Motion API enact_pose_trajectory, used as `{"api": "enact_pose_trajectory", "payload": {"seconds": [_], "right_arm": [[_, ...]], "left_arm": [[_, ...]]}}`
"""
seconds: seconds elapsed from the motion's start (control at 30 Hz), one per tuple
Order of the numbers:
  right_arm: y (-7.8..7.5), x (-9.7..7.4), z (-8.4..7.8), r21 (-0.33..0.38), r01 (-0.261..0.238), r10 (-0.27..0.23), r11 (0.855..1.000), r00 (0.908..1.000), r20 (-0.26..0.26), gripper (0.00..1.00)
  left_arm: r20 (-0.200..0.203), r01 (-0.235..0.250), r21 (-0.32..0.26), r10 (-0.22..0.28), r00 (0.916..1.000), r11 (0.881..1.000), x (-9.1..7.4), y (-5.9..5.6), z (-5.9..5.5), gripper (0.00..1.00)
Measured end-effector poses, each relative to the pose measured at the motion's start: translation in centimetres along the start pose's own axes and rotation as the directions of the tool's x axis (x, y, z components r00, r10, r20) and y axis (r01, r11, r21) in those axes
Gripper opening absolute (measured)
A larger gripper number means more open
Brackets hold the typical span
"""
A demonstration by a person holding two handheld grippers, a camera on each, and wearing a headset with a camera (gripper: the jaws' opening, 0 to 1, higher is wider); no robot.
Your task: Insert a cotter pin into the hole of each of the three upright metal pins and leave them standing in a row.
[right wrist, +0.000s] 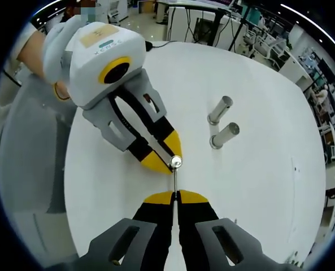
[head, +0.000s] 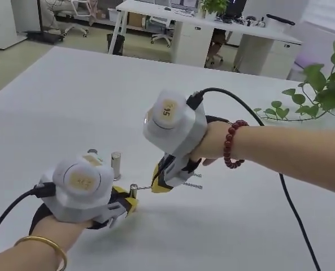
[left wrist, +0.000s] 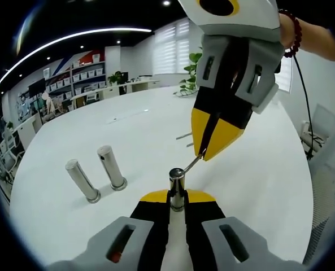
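My left gripper (left wrist: 177, 199) is shut on an upright metal pin (left wrist: 177, 186), holding it on the white table near the lower left of the head view (head: 133, 190). My right gripper (right wrist: 175, 195) is shut on a thin cotter pin (right wrist: 175, 179), whose tip touches the top of that held pin (right wrist: 175, 162). Seen from the left gripper view, the cotter pin (left wrist: 192, 164) slants from the right gripper (left wrist: 204, 153) down to the pin's head. Two more metal pins (left wrist: 112, 167) (left wrist: 82, 180) stand free just left of it. The pin's hole is too small to make out.
Two loose cotter pins (head: 194, 180) lie on the table (head: 71, 96) under my right hand. A black cable (head: 288, 197) trails across the right side. A potted plant (head: 325, 84) leans in at the far right; desks and chairs stand beyond the table.
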State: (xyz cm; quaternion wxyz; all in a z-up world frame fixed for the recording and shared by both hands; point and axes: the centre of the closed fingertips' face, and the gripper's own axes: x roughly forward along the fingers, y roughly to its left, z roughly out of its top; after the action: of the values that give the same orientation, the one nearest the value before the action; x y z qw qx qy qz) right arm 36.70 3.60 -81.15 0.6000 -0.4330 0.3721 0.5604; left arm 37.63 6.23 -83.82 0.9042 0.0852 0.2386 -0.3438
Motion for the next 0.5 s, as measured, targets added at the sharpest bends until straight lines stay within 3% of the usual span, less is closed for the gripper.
{"api": "enact_pose_trajectory", "payload": {"seconds": [0.5], "right_arm": [[0.06, -0.04, 0.08, 0.055, 0.007, -0.009, 0.998, 0.9993, 0.038, 0.03]], "left_arm": [[-0.003, -0.005, -0.005, 0.005, 1.0, 1.0, -0.02, -0.03, -0.02, 0.07]]}}
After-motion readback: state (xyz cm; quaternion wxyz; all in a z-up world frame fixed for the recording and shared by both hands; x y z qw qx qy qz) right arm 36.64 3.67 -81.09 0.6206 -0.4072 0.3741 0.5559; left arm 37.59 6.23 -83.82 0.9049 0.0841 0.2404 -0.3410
